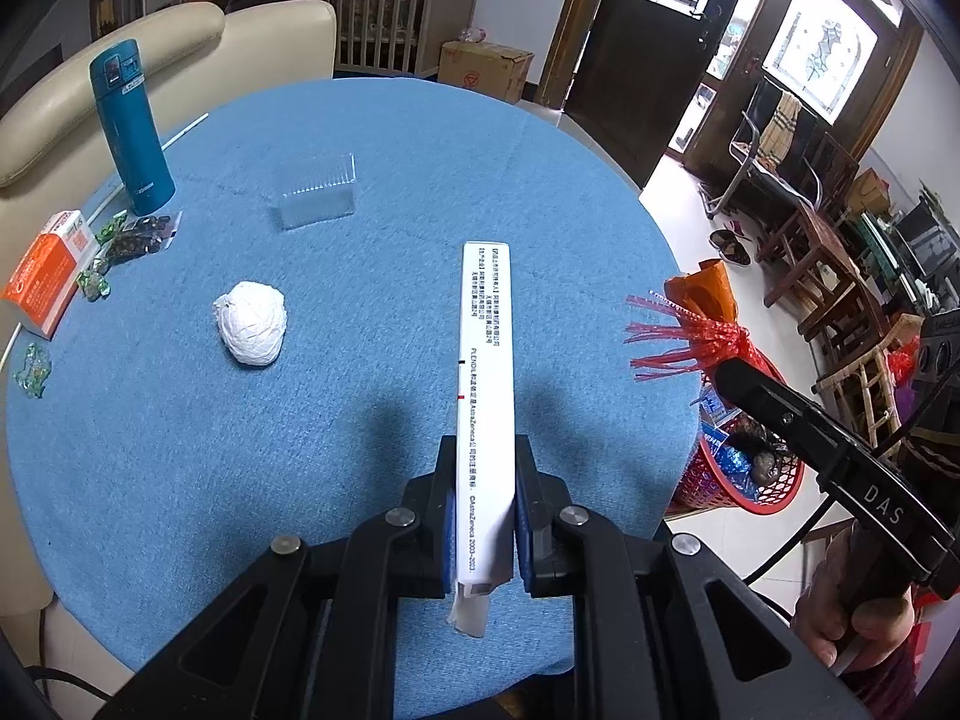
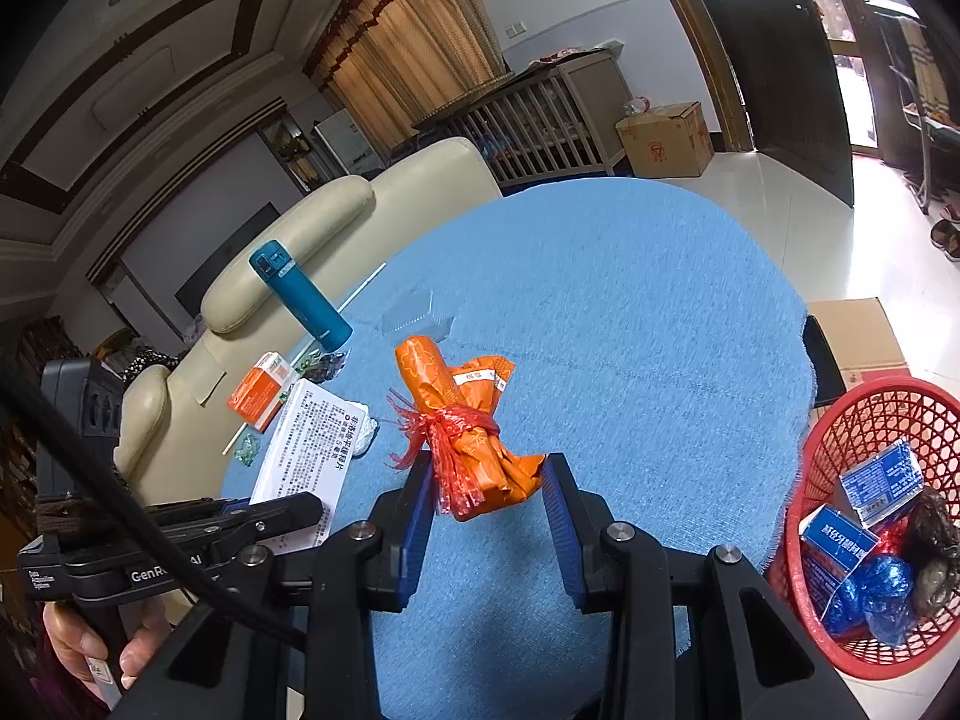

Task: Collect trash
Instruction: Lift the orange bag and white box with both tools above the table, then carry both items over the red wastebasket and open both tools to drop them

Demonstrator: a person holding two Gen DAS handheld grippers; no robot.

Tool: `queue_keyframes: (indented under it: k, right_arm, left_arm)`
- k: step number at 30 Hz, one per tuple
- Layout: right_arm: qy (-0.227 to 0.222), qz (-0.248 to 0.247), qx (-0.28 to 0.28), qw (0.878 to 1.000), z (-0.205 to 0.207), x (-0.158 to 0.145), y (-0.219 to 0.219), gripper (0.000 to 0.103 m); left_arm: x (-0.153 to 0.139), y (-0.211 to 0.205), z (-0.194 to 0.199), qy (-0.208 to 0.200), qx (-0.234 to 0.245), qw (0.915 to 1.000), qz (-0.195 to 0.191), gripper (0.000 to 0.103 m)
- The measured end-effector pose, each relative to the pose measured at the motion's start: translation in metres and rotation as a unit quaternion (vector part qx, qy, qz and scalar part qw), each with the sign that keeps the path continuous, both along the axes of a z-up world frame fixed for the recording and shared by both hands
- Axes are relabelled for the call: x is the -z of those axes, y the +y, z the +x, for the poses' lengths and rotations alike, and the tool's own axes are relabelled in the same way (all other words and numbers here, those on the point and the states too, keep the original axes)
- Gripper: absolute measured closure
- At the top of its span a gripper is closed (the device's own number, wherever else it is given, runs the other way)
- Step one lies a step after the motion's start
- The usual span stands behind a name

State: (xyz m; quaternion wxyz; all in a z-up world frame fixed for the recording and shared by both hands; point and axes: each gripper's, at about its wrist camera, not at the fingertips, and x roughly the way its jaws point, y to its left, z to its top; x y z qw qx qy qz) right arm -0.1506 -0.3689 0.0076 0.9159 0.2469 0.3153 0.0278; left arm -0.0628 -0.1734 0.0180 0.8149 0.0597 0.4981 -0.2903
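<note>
Over the blue tabletop [image 1: 360, 150], the left tongs [image 1: 485, 516] are clenched on a flat white box [image 1: 486, 396] w/ black print, held edge-up btwn the blue pads. The right tongs [image 2: 487, 516] grasp an orange wrapper bundle [image 2: 474, 420] tied w/ red plastic strips, its lower end pinched btwn the pads. On the floor just beside the tabletop's right edge sits a red mesh basket [image 2: 840, 438], w/ blue-and-white boxes and crumpled blue foil inside. Lying on the tabletop: a crumpled white paper ball [image 1: 251, 331] near the middle-left, a clear plastic tray [image 1: 318, 192] farther back, a teal flask [image 1: 131, 126] upright at far left, an orange-and-white carton [image 1: 51, 276] near the left edge, w/ small green candy wrappers [image 1: 96, 285] just beside it.
</note>
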Motion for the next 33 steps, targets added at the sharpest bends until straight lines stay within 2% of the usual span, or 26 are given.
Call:
queue_keyframes:
  k: [10, 19, 24, 33]
  right_arm:
    - [-0.016, 0.008, 0.019, 1.000, -0.015, -0.005, -0.021, 0.064]
    - [-0.036, 0.003, 0.057, 0.998, -0.044, -0.009, -0.056, 0.064]
    - [-0.044, -0.002, 0.087, 0.995, -0.064, -0.009, -0.080, 0.064]
    - [-0.054, 0.023, 0.146, 0.987, -0.104, 0.003, -0.135, 0.064]
  left_arm:
    - [-0.010, -0.030, -0.013, -0.016, 0.028, 0.9994, 0.014, 0.087]
    - [-0.023, -0.076, -0.035, -0.051, 0.071, 0.9954, 0.039, 0.087]
    - [-0.030, -0.111, -0.053, -0.083, 0.105, 0.9891, 0.060, 0.087]
    - [-0.039, -0.172, -0.090, -0.141, 0.168, 0.9714, 0.090, 0.087]
